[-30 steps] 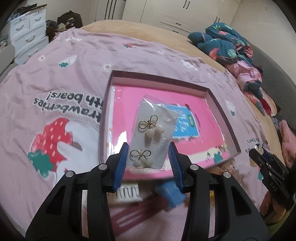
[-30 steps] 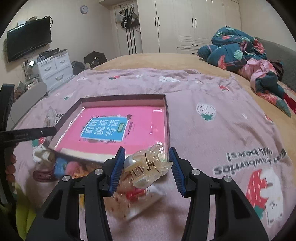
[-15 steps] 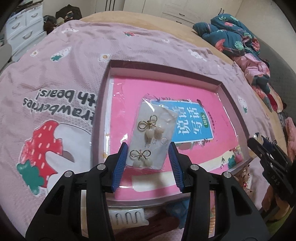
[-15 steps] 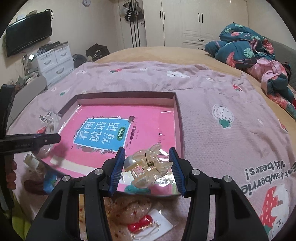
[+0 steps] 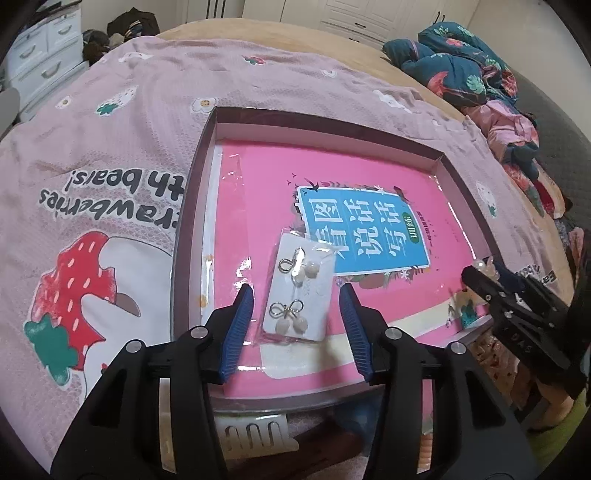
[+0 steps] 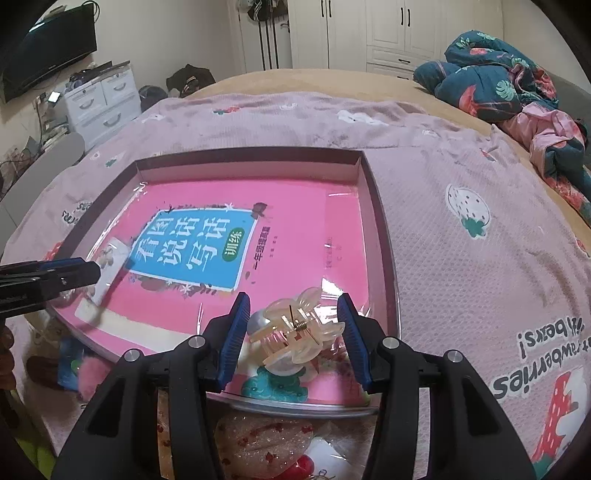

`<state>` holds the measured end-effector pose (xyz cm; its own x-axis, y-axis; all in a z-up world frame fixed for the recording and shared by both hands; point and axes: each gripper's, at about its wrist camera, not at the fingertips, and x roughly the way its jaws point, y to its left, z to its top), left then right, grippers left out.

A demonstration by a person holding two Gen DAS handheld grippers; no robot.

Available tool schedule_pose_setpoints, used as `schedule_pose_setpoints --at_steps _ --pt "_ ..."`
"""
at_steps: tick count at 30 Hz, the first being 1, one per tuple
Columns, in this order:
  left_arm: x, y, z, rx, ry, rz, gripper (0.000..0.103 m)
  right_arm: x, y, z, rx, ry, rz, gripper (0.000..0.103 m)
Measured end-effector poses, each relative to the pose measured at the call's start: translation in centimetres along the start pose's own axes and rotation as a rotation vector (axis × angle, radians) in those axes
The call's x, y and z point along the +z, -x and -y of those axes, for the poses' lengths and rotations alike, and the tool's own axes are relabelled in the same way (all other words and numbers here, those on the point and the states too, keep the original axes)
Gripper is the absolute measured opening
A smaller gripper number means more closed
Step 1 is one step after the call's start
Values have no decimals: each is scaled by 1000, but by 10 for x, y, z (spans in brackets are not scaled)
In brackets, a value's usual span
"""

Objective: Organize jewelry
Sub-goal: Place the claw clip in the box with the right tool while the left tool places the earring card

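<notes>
Blanket [image 5: 92, 155]: "strawberries with bears!"; book [image 6: 295, 236]: "看图说话写话".

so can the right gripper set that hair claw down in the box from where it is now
Probably yes. The right gripper holds the translucent hair claw just above the pink book inside the open box. The spot below looks bare, and the left gripper sits far across.

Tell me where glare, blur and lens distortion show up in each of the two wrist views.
Left wrist view: fisheye bends the tray rim; glare streaks the pink book near the earring card; the right gripper at the edge is soft. Right wrist view: dark corners, curved wardrobe, white glare patches around the hair claw, foreground clutter blurred.
</notes>
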<state>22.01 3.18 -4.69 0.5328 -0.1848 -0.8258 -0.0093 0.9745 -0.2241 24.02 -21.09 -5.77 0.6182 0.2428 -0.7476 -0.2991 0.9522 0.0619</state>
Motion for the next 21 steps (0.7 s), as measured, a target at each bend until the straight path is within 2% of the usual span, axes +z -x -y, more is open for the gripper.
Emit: schedule_pose_setpoints --at_steps 4,7,11,13,16,21 --pt "-3 10 -2 -6 13 22 44 -2 4 1 -8 5 9 50" --pt "-5 18 -5 -10 22 35 51 -4 13 3 -3 -7 28 62" --pt "-8 30 -4 -5 23 56 52 -6 31 6 0 -15 59 63" --pt "-9 35 -3 -5 19 67 58 -8 42 6 6 -19 74 64" --pt "-12 46 -2 -6 12 91 62 -12 59 5 8 -13 97 69" --pt "-19 63 2 -3 -2 118 72 -20 81 5 19 -10 114 71"
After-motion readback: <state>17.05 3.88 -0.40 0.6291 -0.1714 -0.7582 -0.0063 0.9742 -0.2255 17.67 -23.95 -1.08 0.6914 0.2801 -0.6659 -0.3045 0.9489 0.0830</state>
